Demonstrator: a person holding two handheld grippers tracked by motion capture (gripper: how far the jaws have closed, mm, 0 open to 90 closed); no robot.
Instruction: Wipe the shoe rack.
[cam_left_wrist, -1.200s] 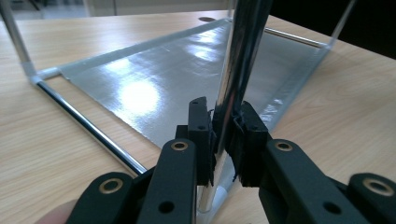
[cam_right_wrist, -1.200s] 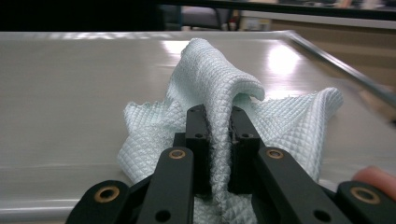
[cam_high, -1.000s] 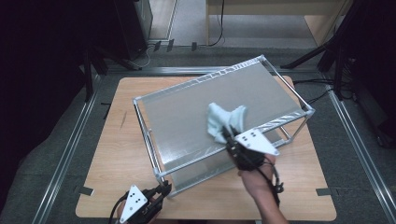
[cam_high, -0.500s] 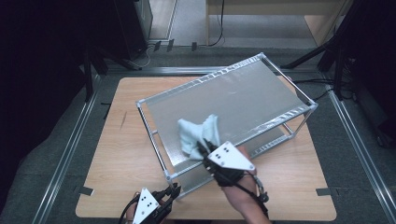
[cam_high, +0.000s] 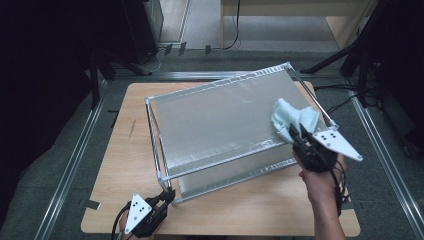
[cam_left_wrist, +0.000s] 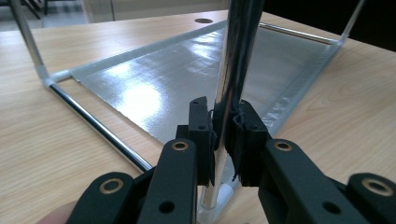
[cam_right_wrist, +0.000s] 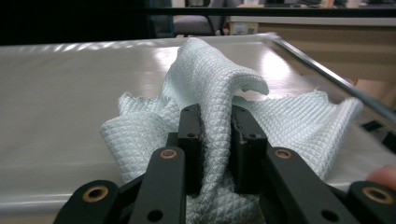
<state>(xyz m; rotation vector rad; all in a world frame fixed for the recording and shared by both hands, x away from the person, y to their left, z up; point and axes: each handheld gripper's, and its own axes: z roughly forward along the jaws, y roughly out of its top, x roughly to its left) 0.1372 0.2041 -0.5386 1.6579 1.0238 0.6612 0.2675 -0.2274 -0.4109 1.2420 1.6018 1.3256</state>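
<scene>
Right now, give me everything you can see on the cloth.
The cloth is pale mint-green with a fine waffle-like weave, looking like soft microfibre. It lies crumpled, not flat: one fold stands up in a hump, other parts spread loosely. It rests on the silvery top shelf of the wire rack, near its right edge in the high view. The right claw pinches a bunched fold of it between its black jaws. No stains or tears are visible.
</scene>
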